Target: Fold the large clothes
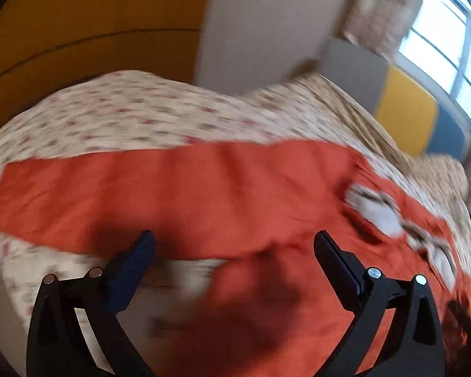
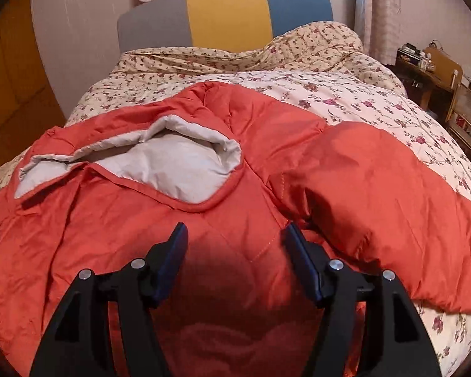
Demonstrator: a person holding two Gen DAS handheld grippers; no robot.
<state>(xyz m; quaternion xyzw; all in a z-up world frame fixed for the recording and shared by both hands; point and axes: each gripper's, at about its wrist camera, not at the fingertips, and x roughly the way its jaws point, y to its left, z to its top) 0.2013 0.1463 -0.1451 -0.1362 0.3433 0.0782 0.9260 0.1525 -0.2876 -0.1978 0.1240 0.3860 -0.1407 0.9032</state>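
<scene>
A large orange-red padded jacket [image 2: 179, 220] with a pale grey lining [image 2: 172, 169] lies spread on the floral bed. Its sleeve [image 2: 376, 182] stretches out to the right. My right gripper [image 2: 235, 235] is open and empty, just above the jacket's body below the collar. In the blurred left wrist view the jacket [image 1: 188, 194] runs across the bed, one sleeve to the left. My left gripper [image 1: 234, 245] is open and empty over the jacket's near edge.
The floral quilt [image 2: 345, 100] covers the bed, with a grey, yellow and blue headboard [image 2: 226, 19] behind. A wooden desk and chair [image 2: 449, 72] stand at the right. An orange wardrobe [image 1: 94, 31] and a window [image 1: 449, 31] show in the left wrist view.
</scene>
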